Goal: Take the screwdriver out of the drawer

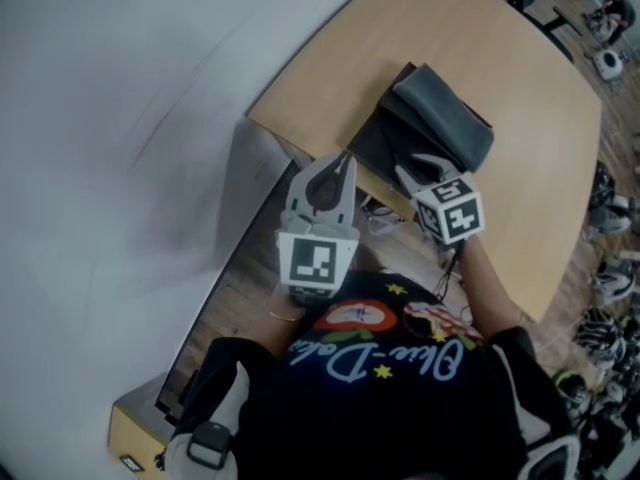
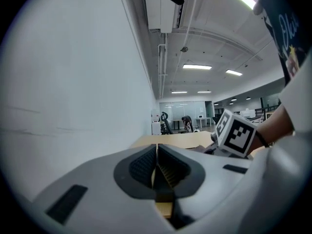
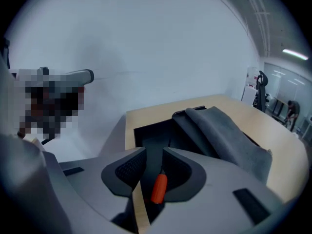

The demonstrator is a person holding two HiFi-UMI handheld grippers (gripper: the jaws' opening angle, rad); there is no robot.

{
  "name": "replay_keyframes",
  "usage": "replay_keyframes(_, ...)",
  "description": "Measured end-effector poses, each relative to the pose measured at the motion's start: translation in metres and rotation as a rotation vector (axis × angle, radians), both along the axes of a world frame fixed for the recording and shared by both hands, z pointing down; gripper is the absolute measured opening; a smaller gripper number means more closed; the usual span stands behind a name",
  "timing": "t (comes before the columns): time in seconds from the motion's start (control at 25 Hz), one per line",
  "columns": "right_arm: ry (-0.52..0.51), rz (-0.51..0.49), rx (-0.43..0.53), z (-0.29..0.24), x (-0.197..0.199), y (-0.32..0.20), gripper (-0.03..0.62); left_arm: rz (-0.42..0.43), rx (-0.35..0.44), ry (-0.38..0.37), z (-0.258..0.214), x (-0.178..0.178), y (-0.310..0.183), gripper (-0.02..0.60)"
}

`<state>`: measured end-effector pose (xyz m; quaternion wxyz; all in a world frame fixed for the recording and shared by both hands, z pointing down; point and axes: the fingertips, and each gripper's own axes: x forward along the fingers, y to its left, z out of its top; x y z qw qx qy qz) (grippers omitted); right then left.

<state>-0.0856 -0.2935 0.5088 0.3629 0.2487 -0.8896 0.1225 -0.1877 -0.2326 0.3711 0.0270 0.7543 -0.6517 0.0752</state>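
Note:
An orange-handled screwdriver (image 3: 158,188) lies in the open dark drawer (image 3: 151,130), seen through the gap between my right gripper's jaws. My right gripper (image 3: 155,154) is open and hovers over the drawer; I cannot tell if it touches the screwdriver. In the head view the right gripper (image 1: 418,168) points into the drawer (image 1: 375,143) at the table's near edge. My left gripper (image 1: 340,163) hangs just left of the drawer. In its own view the left gripper (image 2: 157,147) is shut on nothing. The head view does not show the screwdriver.
A folded grey cloth (image 1: 445,118) drapes over the drawer's far side, also the grey cloth (image 3: 229,135). The wooden table (image 1: 500,58) stretches beyond. A white wall (image 1: 120,118) is at the left. Office chairs and gear stand far right.

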Motion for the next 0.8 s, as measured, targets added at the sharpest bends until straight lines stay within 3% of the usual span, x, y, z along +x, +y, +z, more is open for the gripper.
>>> replay_keyframes(0.2,0.066,0.033,-0.077,0.029,-0.004,-0.007,0.083,0.040,0.002,0.010,0.003,-0.013,-0.008,0.000)
replay_keyframes(0.8,0.275,0.061,-0.139,0.065,-0.007,-0.020,0.091,0.081,-0.004,0.041,0.011,-0.049,-0.030,0.000)
